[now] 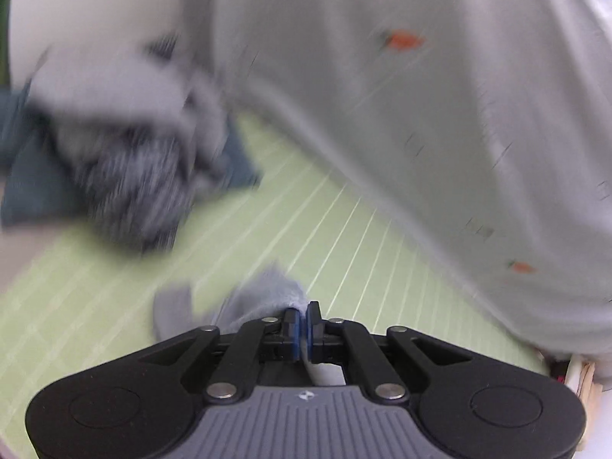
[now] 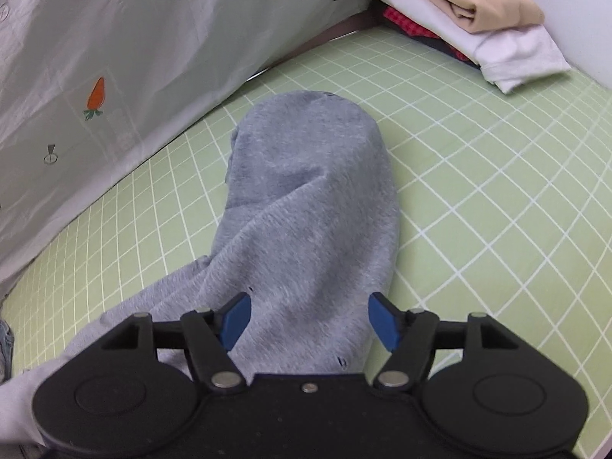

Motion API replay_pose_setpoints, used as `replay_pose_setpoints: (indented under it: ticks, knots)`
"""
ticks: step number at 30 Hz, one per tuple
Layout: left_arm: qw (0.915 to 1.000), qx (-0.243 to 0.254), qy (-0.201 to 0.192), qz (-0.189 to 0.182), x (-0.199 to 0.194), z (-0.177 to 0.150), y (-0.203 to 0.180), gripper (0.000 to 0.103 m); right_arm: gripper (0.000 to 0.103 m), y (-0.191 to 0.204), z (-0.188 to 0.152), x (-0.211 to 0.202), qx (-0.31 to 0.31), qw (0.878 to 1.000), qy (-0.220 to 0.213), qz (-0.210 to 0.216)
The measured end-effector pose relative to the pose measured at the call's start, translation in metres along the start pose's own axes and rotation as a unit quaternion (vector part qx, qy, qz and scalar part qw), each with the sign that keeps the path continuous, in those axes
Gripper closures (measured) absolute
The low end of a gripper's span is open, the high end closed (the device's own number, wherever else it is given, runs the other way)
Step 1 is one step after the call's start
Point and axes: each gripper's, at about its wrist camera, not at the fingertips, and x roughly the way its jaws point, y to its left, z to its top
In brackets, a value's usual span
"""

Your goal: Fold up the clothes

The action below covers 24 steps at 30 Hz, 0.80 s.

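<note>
Much of your left wrist view is smeared by motion blur: the heap of rumpled clothes (image 1: 126, 153) at far left reads only as pale grey, dark striped and teal-blue patches, and you cannot tell one garment from another. The pale sheet printed with small orange carrots (image 1: 440, 114) fills the upper right and runs off the frame.

Your left gripper (image 1: 302, 325) has its blue pads pressed nearly together, clenched on a fold of the soft heather-grey knit garment (image 1: 264, 298); only a small bunched tuft of it shows past the fingers, and the rest is cut off behind the black body.

In your right wrist view the same grey garment (image 2: 306, 210) is sharp: a fleecy, long, rounded shape lying on the light green mat with a white grid (image 2: 497, 191), creased diagonally, its near end hidden under the tool. Your right gripper (image 2: 309, 321) stands released, blue pads (image 2: 235, 321) spread wide over the cloth's near part, grasping nothing.

The carrot-print sheet (image 2: 114, 76) hangs along the mat's left edge. At far right sits a stack of folded clothes (image 2: 470, 19): beige on top, white beneath, a red-checked piece mostly hidden under them.
</note>
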Motion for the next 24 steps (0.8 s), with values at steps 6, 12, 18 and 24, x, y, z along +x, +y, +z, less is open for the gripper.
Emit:
replay_pose_setpoints:
  ticks: [6, 12, 18, 24]
  knots:
    - [0.9994, 0.017, -0.010, 0.027, 0.007, 0.003, -0.008, 0.058, 0.025, 0.036, 0.014, 0.001, -0.102, 0.994, -0.040, -0.020]
    - [0.9951, 0.071, -0.003, 0.068, 0.034, 0.018, -0.030, 0.050, 0.025, 0.073, 0.042, 0.022, -0.176, 0.980, -0.083, -0.038]
    - [0.9935, 0.071, 0.019, 0.086, 0.071, 0.025, -0.029, 0.039, 0.028, 0.100, 0.064, 0.061, -0.240, 0.964, -0.096, -0.059]
    - [0.9811, 0.116, 0.084, 0.130, 0.124, 0.023, -0.031, 0.029, 0.025, 0.126, 0.066, 0.126, -0.345, 0.926, -0.029, -0.148]
